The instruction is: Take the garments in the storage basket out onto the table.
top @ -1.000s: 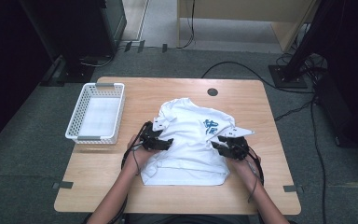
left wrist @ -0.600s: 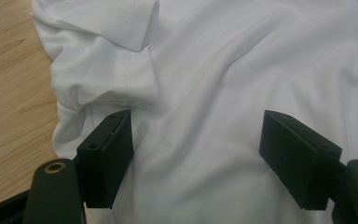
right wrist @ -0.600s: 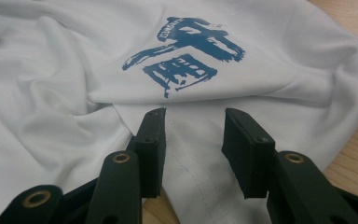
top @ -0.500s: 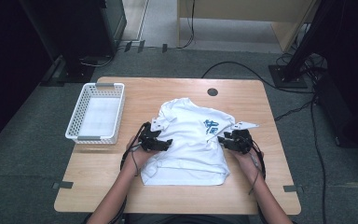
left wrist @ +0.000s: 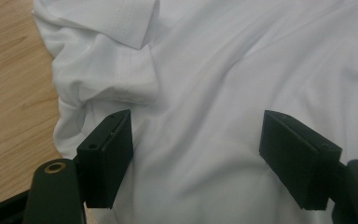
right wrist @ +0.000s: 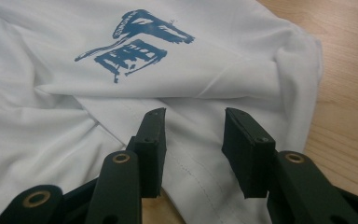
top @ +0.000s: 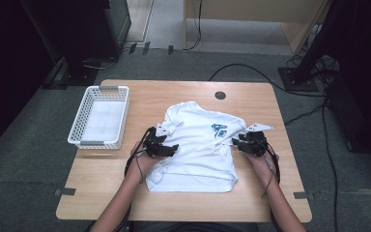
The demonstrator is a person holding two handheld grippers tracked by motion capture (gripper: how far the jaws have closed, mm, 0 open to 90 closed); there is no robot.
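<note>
A white T-shirt (top: 198,150) with a blue print (top: 219,129) lies crumpled in the middle of the wooden table (top: 183,94). My left gripper (top: 171,149) rests over the shirt's left side, near a folded sleeve (left wrist: 121,28). In the left gripper view its jaws stand wide apart over the shirt (left wrist: 214,70), and the left gripper (left wrist: 198,154) pinches nothing. My right gripper (top: 236,144) is at the shirt's right edge. In the right gripper view the right gripper (right wrist: 193,149) is open above a fold of the shirt (right wrist: 51,116), just below the print (right wrist: 135,42).
A white mesh basket (top: 99,141) stands at the table's left side. A round cable hole (top: 220,95) sits near the far edge. Bare wood (right wrist: 349,93) lies right of the shirt. Cables and dark stands are on the floor beyond the table.
The right gripper has shifted a little to the right and away from the person along the shirt's right edge. The left gripper has kept still.
</note>
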